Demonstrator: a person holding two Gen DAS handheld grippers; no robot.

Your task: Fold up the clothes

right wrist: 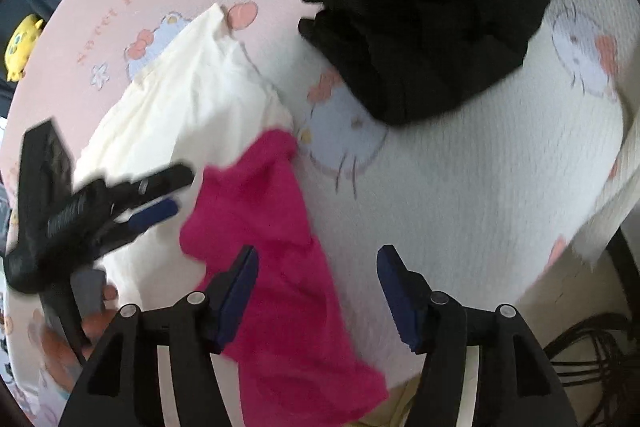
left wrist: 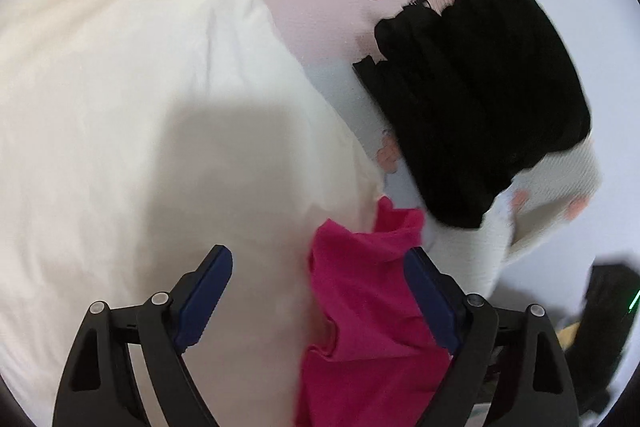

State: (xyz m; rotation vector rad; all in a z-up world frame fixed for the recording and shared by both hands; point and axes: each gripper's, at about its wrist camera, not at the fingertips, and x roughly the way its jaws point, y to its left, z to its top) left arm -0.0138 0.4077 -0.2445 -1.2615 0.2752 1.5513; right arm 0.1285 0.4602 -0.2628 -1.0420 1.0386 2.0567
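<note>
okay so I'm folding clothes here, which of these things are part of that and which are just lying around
Part of the folding:
bright pink knit garment
cream-white cotton garment
crumpled black ribbed garment

Just lying about:
yellow plush toy
dark cables
pink cartoon-print bedsheet, the work surface

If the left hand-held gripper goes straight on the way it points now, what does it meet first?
Most likely the white garment, which fills the space ahead of the open left hand-held gripper. The pink garment lies by its right finger; depth is unclear.
</note>
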